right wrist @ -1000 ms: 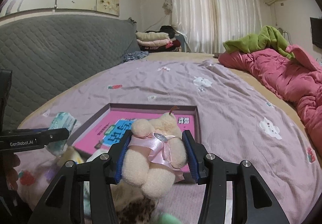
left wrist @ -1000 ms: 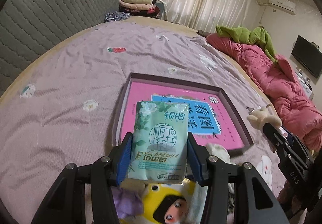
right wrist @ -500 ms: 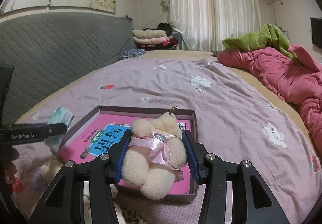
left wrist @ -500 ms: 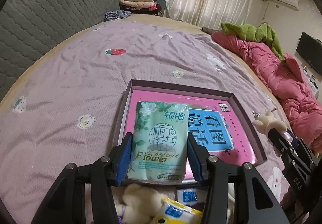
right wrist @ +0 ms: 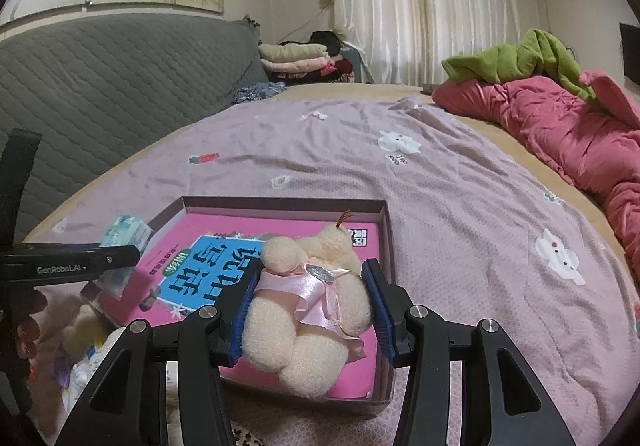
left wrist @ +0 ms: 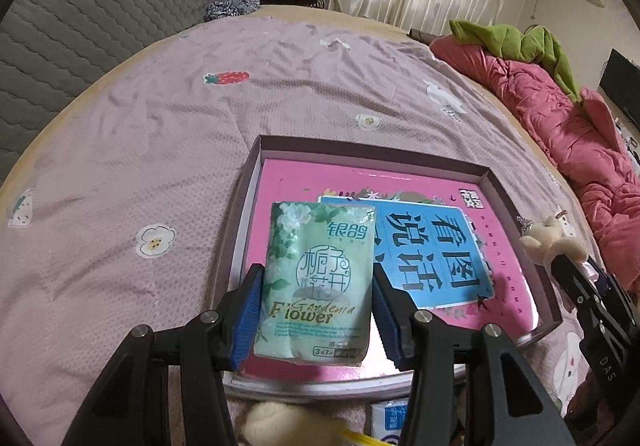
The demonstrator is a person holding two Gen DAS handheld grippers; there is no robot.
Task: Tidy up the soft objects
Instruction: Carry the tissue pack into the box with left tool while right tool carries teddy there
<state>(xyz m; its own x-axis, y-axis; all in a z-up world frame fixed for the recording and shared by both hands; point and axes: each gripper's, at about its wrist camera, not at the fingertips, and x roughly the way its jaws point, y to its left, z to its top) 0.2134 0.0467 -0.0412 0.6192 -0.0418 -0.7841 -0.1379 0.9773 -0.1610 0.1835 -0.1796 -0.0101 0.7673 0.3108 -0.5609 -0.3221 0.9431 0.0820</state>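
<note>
My left gripper is shut on a green tissue pack and holds it over the near left part of a shallow purple box that holds a pink book. My right gripper is shut on a cream teddy bear with a pink ribbon and holds it over the box's near right part. The bear and the right gripper show at the right of the left wrist view. The tissue pack and left gripper show at the left of the right wrist view.
The box lies on a lilac bedspread. More soft items lie near me: a cream plush and small packs. A red quilt with a green garment lies at the right. A grey headboard stands at the left.
Both grippers have moved forward with their loads, from above the pile of soft items to above the box. Both stay shut.
</note>
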